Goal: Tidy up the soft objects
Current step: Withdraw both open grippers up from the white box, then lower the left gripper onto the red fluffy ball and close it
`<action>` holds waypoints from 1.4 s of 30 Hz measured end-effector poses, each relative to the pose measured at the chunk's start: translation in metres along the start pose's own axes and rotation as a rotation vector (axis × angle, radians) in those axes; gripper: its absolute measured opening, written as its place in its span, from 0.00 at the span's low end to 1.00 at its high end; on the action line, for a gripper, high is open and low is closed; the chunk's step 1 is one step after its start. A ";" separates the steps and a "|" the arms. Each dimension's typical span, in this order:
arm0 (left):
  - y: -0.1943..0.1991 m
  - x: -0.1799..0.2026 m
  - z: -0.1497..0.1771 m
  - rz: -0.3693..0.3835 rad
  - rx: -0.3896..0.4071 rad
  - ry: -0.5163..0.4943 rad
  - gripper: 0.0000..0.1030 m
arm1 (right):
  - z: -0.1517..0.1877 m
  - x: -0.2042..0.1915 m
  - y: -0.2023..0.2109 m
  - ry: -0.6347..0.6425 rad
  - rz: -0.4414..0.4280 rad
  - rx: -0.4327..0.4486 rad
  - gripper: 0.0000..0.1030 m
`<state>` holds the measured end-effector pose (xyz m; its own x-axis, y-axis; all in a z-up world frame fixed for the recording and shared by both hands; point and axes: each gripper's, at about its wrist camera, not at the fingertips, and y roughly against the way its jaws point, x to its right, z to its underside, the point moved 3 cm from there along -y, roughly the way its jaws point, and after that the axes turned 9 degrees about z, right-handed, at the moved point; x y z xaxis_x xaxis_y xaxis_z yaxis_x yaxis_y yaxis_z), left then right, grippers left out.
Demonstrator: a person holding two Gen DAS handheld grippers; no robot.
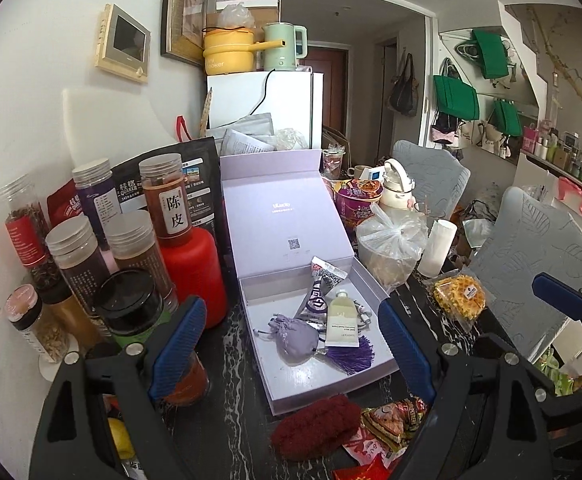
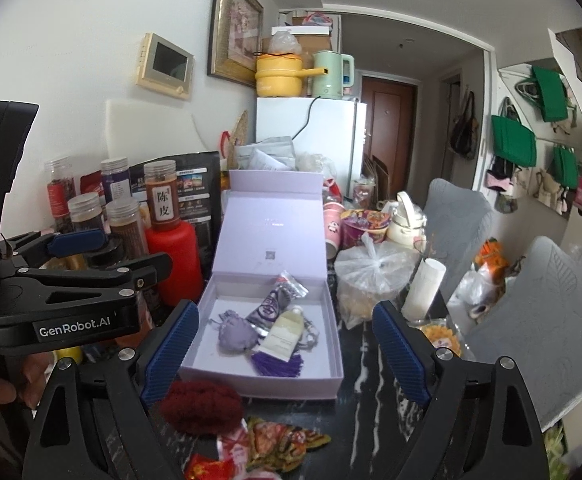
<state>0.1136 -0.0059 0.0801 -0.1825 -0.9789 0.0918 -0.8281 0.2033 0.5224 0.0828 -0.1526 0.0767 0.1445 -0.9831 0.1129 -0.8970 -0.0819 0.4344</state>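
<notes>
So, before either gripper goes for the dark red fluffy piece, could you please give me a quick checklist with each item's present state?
1. Left gripper open and empty: ok.
2. Right gripper open and empty: ok.
3. Lavender box lid up, inside reachable: ok.
4. Dark red fluffy piece lying outside the box, nothing on top: ok.
5. Bare floor left in the box beside the purple pouch and cream tube: ok.
6. Snack wrappers clear of the fluffy piece: cannot tell.

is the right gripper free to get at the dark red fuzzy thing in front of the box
Probably yes. The right gripper is open and empty, and the dark red fuzzy thing lies uncovered on the table before the lavender box, beside the left finger.
</notes>
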 end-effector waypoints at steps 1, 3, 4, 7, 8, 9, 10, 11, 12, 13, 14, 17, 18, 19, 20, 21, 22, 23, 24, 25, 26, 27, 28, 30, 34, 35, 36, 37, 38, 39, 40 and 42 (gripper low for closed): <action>0.004 0.000 0.003 -0.001 0.001 0.001 0.86 | 0.002 -0.001 0.003 0.000 -0.001 -0.001 0.87; 0.010 0.000 0.008 -0.005 0.001 0.003 0.86 | 0.009 -0.003 0.009 -0.001 -0.004 -0.003 0.87; 0.012 0.000 0.011 -0.008 0.000 0.002 0.86 | 0.012 -0.005 0.012 -0.001 -0.007 -0.005 0.87; 0.018 0.000 0.020 -0.009 -0.012 0.004 0.86 | 0.021 -0.009 0.020 -0.005 -0.014 -0.010 0.88; 0.020 -0.001 0.024 -0.007 -0.017 0.006 0.86 | 0.025 -0.011 0.023 -0.007 -0.017 -0.012 0.88; 0.021 -0.001 0.028 -0.005 -0.021 0.007 0.86 | 0.028 -0.012 0.025 -0.008 -0.018 -0.014 0.88; 0.023 -0.001 0.030 -0.004 -0.022 0.008 0.86 | 0.031 -0.012 0.027 -0.009 -0.019 -0.016 0.88; 0.024 -0.001 0.034 -0.003 -0.025 0.009 0.86 | 0.035 -0.013 0.028 -0.011 -0.019 -0.020 0.88; 0.026 -0.001 0.038 -0.002 -0.029 0.009 0.86 | 0.038 -0.014 0.029 -0.013 -0.018 -0.023 0.88; 0.027 -0.002 0.041 -0.001 -0.031 0.010 0.86 | 0.042 -0.014 0.031 -0.013 -0.017 -0.028 0.88; 0.027 -0.002 0.044 0.001 -0.035 0.011 0.86 | 0.046 -0.015 0.032 -0.012 -0.016 -0.032 0.88; 0.027 -0.002 0.055 0.009 -0.048 0.014 0.86 | 0.058 -0.018 0.033 -0.010 -0.012 -0.050 0.88; 0.027 -0.003 0.059 0.013 -0.054 0.016 0.86 | 0.061 -0.018 0.033 -0.011 -0.011 -0.055 0.88; 0.026 -0.003 0.063 0.017 -0.058 0.018 0.86 | 0.065 -0.019 0.032 -0.012 -0.011 -0.061 0.88; 0.025 -0.004 0.067 0.020 -0.060 0.021 0.86 | 0.069 -0.019 0.032 -0.014 -0.011 -0.068 0.88; 0.025 -0.004 0.070 0.024 -0.060 0.025 0.86 | 0.072 -0.020 0.031 -0.015 -0.011 -0.073 0.88; 0.025 -0.005 0.073 0.027 -0.060 0.027 0.86 | 0.076 -0.020 0.031 -0.015 -0.011 -0.079 0.88; 0.024 -0.005 0.077 0.032 -0.063 0.030 0.86 | 0.080 -0.021 0.030 -0.015 -0.010 -0.086 0.88; 0.023 -0.005 0.079 0.035 -0.065 0.033 0.86 | 0.082 -0.021 0.029 -0.015 -0.008 -0.090 0.88; 0.022 -0.006 0.082 0.040 -0.068 0.036 0.86 | 0.087 -0.022 0.028 -0.017 -0.007 -0.094 0.88; 0.020 -0.006 0.086 0.047 -0.075 0.041 0.86 | 0.090 -0.021 0.027 -0.017 -0.007 -0.099 0.88; 0.018 -0.006 0.090 0.053 -0.081 0.043 0.86 | 0.095 -0.021 0.025 -0.020 -0.005 -0.110 0.88; 0.016 -0.006 0.093 0.057 -0.086 0.045 0.86 | 0.098 -0.022 0.024 -0.021 -0.004 -0.117 0.88; 0.010 -0.006 0.101 0.075 -0.104 0.050 0.86 | 0.106 -0.021 0.021 -0.027 -0.004 -0.133 0.88; -0.002 -0.006 0.114 0.106 -0.134 0.062 0.86 | 0.119 -0.018 0.013 -0.038 0.002 -0.165 0.88; -0.007 -0.005 0.118 0.116 -0.143 0.066 0.86 | 0.122 -0.017 0.011 -0.042 0.003 -0.173 0.88; -0.011 -0.005 0.121 0.122 -0.151 0.068 0.86 | 0.125 -0.016 0.008 -0.044 0.003 -0.182 0.88; -0.013 -0.004 0.124 0.126 -0.157 0.069 0.86 | 0.128 -0.015 0.006 -0.047 0.004 -0.189 0.88; -0.017 -0.004 0.127 0.130 -0.164 0.071 0.86 | 0.130 -0.014 0.003 -0.051 0.006 -0.195 0.88; -0.021 -0.003 0.131 0.138 -0.171 0.073 0.86 | 0.134 -0.012 0.000 -0.054 0.008 -0.201 0.88; -0.024 -0.002 0.132 0.143 -0.175 0.073 0.86 | 0.136 -0.012 -0.002 -0.056 0.009 -0.207 0.88; -0.031 -0.001 0.137 0.150 -0.182 0.075 0.86 | 0.141 -0.010 -0.008 -0.061 0.011 -0.218 0.88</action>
<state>0.0668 -0.0085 -0.0518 -0.2512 -0.9380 0.2390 -0.6842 0.3467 0.6416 0.0292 -0.1652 -0.0540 0.1039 -0.9923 0.0672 -0.7858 -0.0405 0.6172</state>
